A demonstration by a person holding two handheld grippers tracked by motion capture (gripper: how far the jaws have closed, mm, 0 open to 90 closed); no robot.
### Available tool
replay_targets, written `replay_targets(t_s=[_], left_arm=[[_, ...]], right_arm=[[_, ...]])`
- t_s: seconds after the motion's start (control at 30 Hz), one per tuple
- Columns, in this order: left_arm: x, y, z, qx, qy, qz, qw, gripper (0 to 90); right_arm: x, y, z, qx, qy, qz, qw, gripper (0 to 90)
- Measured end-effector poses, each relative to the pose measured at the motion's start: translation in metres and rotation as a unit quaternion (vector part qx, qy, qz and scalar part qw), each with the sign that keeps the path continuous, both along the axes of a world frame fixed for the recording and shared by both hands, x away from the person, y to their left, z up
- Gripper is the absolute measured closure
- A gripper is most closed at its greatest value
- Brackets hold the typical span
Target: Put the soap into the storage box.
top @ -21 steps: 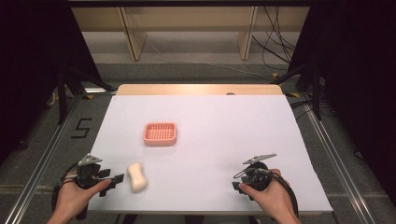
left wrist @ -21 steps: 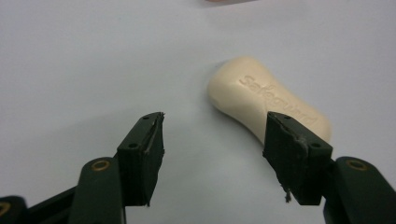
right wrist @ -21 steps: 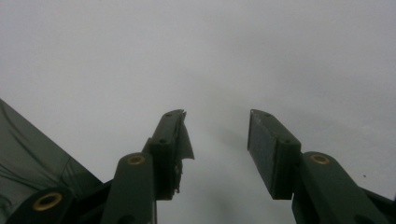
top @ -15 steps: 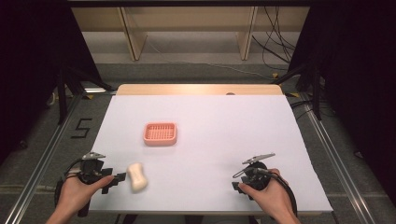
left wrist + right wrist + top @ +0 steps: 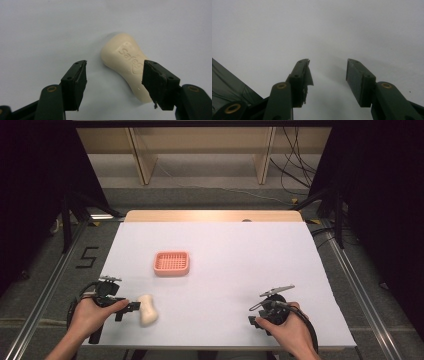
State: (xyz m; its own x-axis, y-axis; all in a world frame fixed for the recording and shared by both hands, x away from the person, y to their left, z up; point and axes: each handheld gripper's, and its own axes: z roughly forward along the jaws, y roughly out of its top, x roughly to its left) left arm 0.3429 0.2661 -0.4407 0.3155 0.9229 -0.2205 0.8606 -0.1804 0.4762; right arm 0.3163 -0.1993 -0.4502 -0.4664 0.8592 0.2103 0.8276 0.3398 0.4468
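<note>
A cream soap bar [image 5: 147, 310] with raised lettering lies on the white table [image 5: 240, 265] near the front left. My left gripper [image 5: 131, 309] points at it from the left, held in a hand. In the left gripper view the soap bar [image 5: 122, 60] lies just ahead of the left gripper [image 5: 115, 63]. The jaws stand apart, and the soap's near end is hidden behind the right-hand jaw. Neither pad presses on it. At the front right, my right gripper [image 5: 251, 315] rests in the other hand. The right gripper [image 5: 327, 61] is open over bare table.
A small pink slatted basket [image 5: 156, 262] sits left of the table's middle, beyond the soap. A wooden strip [image 5: 215, 216] runs along the table's far edge. Metal rails flank the table on both sides, with shelving and cables beyond.
My left gripper has edged a little toward the soap bar. The soap, the basket and the right gripper have stayed where they were.
</note>
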Motion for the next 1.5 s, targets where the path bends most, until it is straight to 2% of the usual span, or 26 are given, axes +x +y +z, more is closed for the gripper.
replay_targets(t_s=[0.03, 0.1, 0.13, 0.23, 0.3, 0.43, 0.57, 0.67, 0.73, 0.77, 0.83, 0.87, 0.9, 1.0, 1.1, 1.13, 1.43, 1.47, 1.5], left_arm=[[0.001, -0.003, 0.000, -0.002, 0.009, 0.010, 0.9999, 35.6], [0.003, -0.004, 0.000, 0.001, 0.012, 0.009, 0.9999, 35.6], [0.005, -0.006, 0.000, -0.001, 0.011, 0.014, 0.9998, 35.6], [0.011, -0.010, 0.002, 0.006, 0.027, 0.002, 0.9996, 35.6], [0.013, -0.012, 0.002, 0.003, 0.033, -0.001, 0.9995, 35.4], [0.017, -0.017, 0.001, 0.014, 0.040, -0.006, 0.9991, 35.1], [0.020, -0.021, -0.001, 0.023, 0.060, -0.015, 0.9978, 34.9], [0.023, -0.024, -0.001, 0.022, 0.076, -0.017, 0.9967, 34.8], [0.025, -0.025, 0.000, 0.026, 0.080, -0.025, 0.9961, 34.6], [0.025, -0.027, -0.001, 0.020, 0.079, -0.017, 0.9965, 34.6], [0.027, -0.027, 0.000, 0.026, 0.087, -0.019, 0.9957, 34.5], [0.028, -0.027, 0.000, 0.029, 0.089, -0.025, 0.9953, 34.4], [0.029, -0.028, 0.000, 0.029, 0.092, -0.027, 0.9950, 34.3], [0.030, -0.029, -0.001, 0.032, 0.094, -0.027, 0.9947, 34.0], [0.031, -0.030, -0.003, 0.034, 0.100, -0.024, 0.9941, 33.6], [0.031, -0.030, -0.003, 0.033, 0.100, -0.024, 0.9942, 33.6], [0.034, -0.033, -0.004, 0.040, 0.111, -0.010, 0.9930, 30.8], [0.035, -0.034, -0.004, 0.041, 0.117, -0.006, 0.9923, 29.7], [0.035, -0.034, -0.004, 0.041, 0.117, -0.006, 0.9923, 29.4]], right_arm=[[0.000, 0.000, -0.001, 0.001, -0.002, 0.001, 1.0000, 52.8], [0.000, 0.000, 0.000, 0.000, 0.002, -0.002, 1.0000, 52.6], [0.001, -0.001, -0.001, -0.001, -0.006, 0.004, 1.0000, 52.4], [0.001, 0.000, -0.002, -0.002, -0.006, 0.004, 1.0000, 52.4], [0.000, 0.000, -0.002, -0.002, -0.006, 0.003, 1.0000, 52.4], [0.001, 0.000, -0.002, -0.004, -0.002, 0.004, 1.0000, 52.2], [0.000, 0.000, -0.002, -0.001, -0.004, 0.003, 1.0000, 52.0], [0.000, 0.000, -0.003, -0.002, -0.003, 0.003, 1.0000, 51.9], [0.001, 0.000, -0.003, -0.004, -0.002, 0.007, 1.0000, 51.9], [0.001, 0.001, -0.003, -0.004, -0.001, 0.007, 1.0000, 51.7], [-0.001, 0.002, -0.002, -0.001, 0.008, 0.001, 1.0000, 51.6], [0.001, 0.001, -0.004, -0.003, -0.003, 0.009, 1.0000, 51.5], [0.000, 0.002, -0.004, -0.002, 0.005, 0.005, 1.0000, 51.5], [0.001, 0.002, -0.005, -0.003, 0.003, 0.007, 1.0000, 51.4], [0.001, 0.001, -0.006, 0.000, -0.001, 0.014, 0.9999, 51.4], [0.000, 0.002, -0.005, 0.000, 0.004, 0.004, 1.0000, 51.4], [0.000, 0.003, -0.006, -0.004, 0.009, 0.006, 0.9999, 51.2], [0.004, 0.000, -0.009, -0.002, -0.014, 0.033, 0.9994, 51.0], [0.004, 0.000, -0.009, -0.002, -0.014, 0.033, 0.9994, 51.0]])
